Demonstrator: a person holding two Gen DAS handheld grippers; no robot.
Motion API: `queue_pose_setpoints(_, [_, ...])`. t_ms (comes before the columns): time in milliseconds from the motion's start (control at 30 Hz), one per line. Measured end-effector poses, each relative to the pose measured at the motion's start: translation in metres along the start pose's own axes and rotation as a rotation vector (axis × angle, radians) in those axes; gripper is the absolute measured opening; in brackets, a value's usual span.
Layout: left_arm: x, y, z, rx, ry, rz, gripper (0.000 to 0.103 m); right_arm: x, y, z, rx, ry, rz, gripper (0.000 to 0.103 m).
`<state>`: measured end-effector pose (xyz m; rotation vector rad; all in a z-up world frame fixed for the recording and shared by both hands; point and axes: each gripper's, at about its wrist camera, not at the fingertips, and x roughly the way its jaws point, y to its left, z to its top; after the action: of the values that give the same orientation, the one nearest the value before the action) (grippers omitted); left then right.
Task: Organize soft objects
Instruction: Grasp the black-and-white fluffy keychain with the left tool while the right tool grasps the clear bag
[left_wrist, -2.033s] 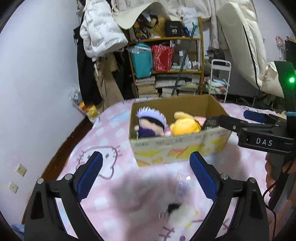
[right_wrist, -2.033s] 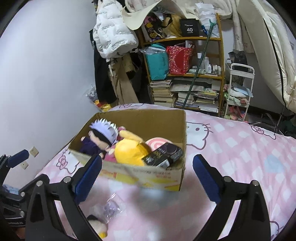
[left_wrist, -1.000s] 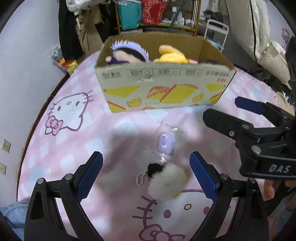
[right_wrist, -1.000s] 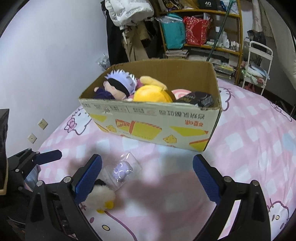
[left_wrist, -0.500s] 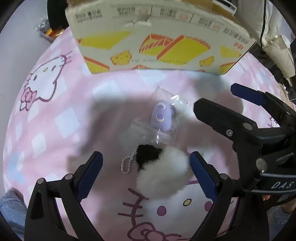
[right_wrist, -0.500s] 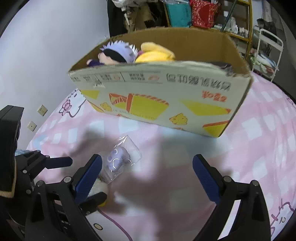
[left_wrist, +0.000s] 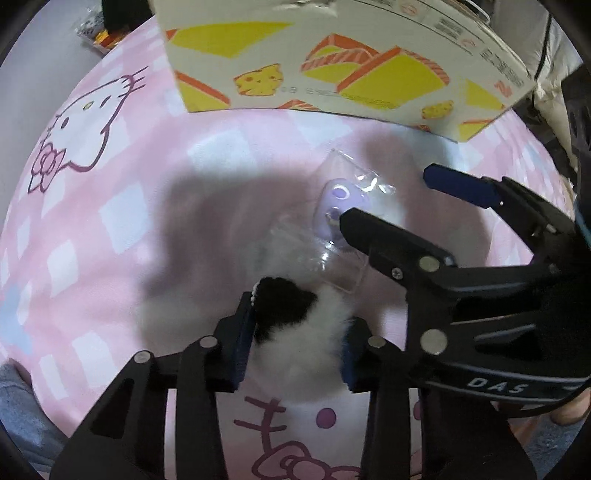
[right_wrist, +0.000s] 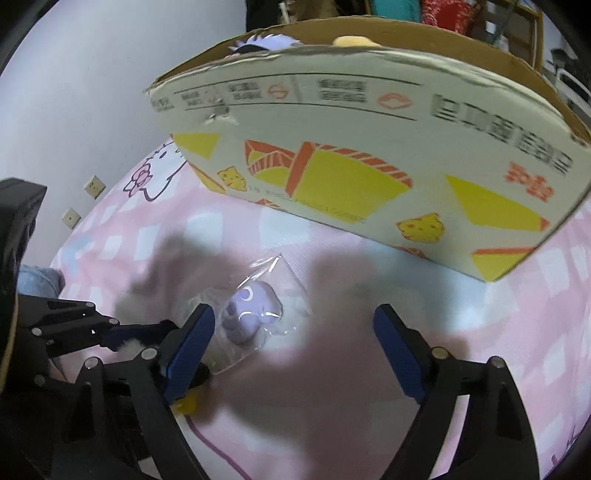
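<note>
A fluffy black-and-white plush keychain (left_wrist: 295, 328) lies on the pink Hello Kitty bedspread (left_wrist: 110, 206). My left gripper (left_wrist: 295, 332) is shut on it, blue pads on both sides. A small purple plush in a clear plastic bag (left_wrist: 340, 206) lies just beyond it; it also shows in the right wrist view (right_wrist: 247, 314). My right gripper (right_wrist: 291, 339) is open and low over the bag, its left finger beside the purple plush. In the left wrist view the right gripper (left_wrist: 406, 206) comes in from the right. The cardboard box (right_wrist: 369, 147) stands behind.
The box (left_wrist: 332, 55) holds plush toys; a purple-haired doll (right_wrist: 262, 40) and a yellow plush (right_wrist: 354, 40) peek over its rim. A white wall with sockets (right_wrist: 92, 184) is at the left. A cluttered shelf (right_wrist: 461, 18) stands behind the box.
Both grippers have dropped down to the bedspread. My left gripper has closed on the black-and-white plush keychain. My right gripper has moved in over the bagged purple plush, still open.
</note>
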<state>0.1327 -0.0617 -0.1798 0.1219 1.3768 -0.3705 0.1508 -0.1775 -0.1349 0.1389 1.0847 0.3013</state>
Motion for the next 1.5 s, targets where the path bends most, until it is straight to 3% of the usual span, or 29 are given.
queue_pose_setpoints(267, [-0.003, 0.037, -0.012, -0.071, -0.014, -0.058, 0.035, 0.008, 0.006, 0.007, -0.029, -0.023, -0.005, 0.089])
queue_pose_setpoints(600, [-0.003, 0.019, -0.019, -0.054, -0.011, -0.022, 0.036, 0.02, 0.013, 0.006, -0.073, 0.015, -0.054, 0.089])
queue_pose_setpoints(700, [-0.002, 0.014, -0.018, -0.053, -0.01, -0.016, 0.036, 0.022, 0.014, 0.007, -0.074, 0.015, -0.088, 0.078])
queue_pose_setpoints(833, [-0.004, 0.01, -0.019, -0.046, -0.011, -0.003, 0.036, 0.016, 0.001, 0.008, -0.013, 0.007, -0.088, 0.056])
queue_pose_setpoints(1067, [-0.002, 0.005, -0.013, -0.047, -0.014, -0.001, 0.034, 0.009, -0.002, 0.003, 0.013, 0.013, -0.092, 0.046])
queue_pose_setpoints(1200, [-0.005, 0.005, -0.012, -0.051, -0.027, 0.011, 0.033, 0.006, -0.005, 0.0, 0.041, 0.015, -0.063, 0.031])
queue_pose_setpoints(1233, [-0.008, 0.007, -0.012, -0.055, -0.032, 0.015, 0.033, 0.005, -0.007, 0.0, 0.052, 0.013, -0.056, 0.022])
queue_pose_setpoints(1267, [-0.009, 0.007, -0.012, -0.059, -0.039, 0.018, 0.033, 0.006, -0.008, 0.0, 0.057, 0.019, -0.061, 0.008])
queue_pose_setpoints(1300, [-0.011, 0.007, -0.012, -0.062, -0.045, 0.022, 0.033, 0.008, -0.008, -0.001, 0.056, 0.025, -0.081, 0.002])
queue_pose_setpoints(1500, [-0.024, 0.009, -0.006, -0.078, -0.087, 0.044, 0.033, 0.003, -0.01, -0.003, 0.05, 0.011, -0.084, 0.001])
